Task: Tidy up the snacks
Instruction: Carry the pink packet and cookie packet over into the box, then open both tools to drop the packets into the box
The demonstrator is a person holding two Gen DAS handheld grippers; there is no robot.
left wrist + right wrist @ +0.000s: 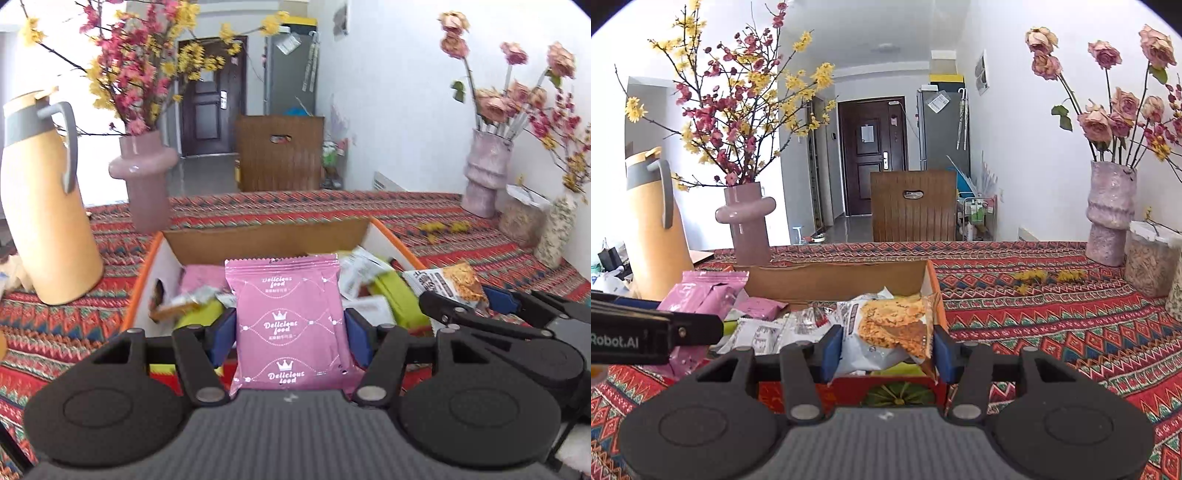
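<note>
Foreground, lower centre of each wrist view: two hand-held grippers, each clamped on one packet. The left gripper [291,334] pinches a pink foil snack packet printed with crowns [290,325] across its width, long axis upright and running away from the jaws. The right gripper [884,349] grips a white packet picturing a golden crispy snack [886,332], tilted and crumpled. Both packets hang just above the open cardboard box with orange edging [266,236], directly beyond the fingers. The box holds a jumble of further packets, pink, green and white, too overlapped to count. Beyond, on the red patterned tablecloth [1052,325]: one yellow thermos jug [44,221] at left, two pink vases of flowers.
</note>
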